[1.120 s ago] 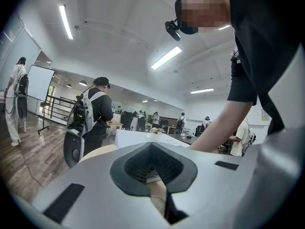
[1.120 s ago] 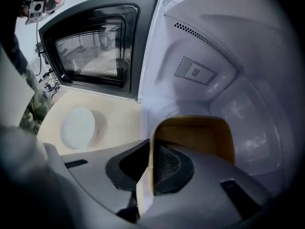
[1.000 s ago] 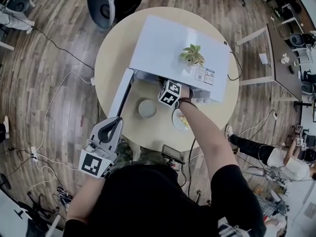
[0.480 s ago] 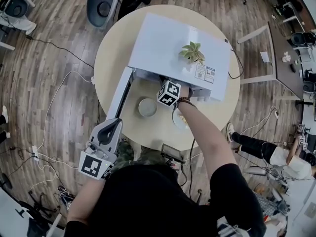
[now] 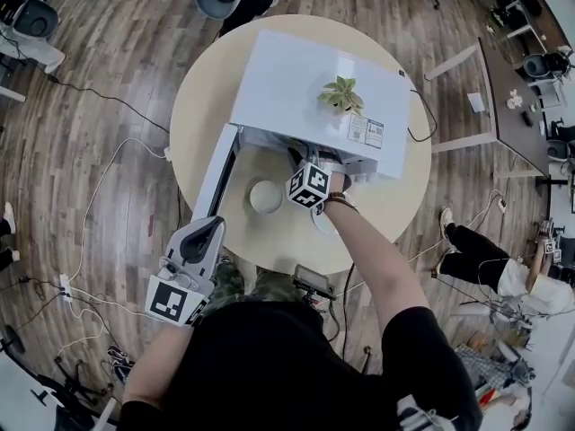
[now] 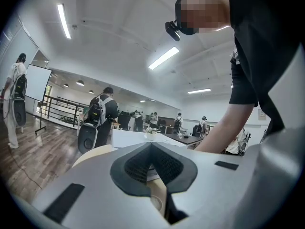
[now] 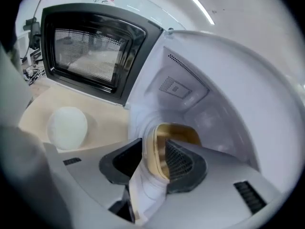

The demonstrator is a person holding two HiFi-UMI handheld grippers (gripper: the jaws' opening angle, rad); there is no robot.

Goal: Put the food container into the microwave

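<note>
The right gripper pinches the food container by its rim at the open mouth of the microwave. The inside is straight ahead. The left gripper, far back from the microwave, is closed and empty.

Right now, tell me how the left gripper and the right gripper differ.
The right gripper has its jaws clamped on the food container; the left gripper has its jaws together on nothing. The right gripper points into the open microwave; the left gripper is held back beside the table's edge, close to the person's body. Both are grey two-jaw tools held by that same person.
</note>
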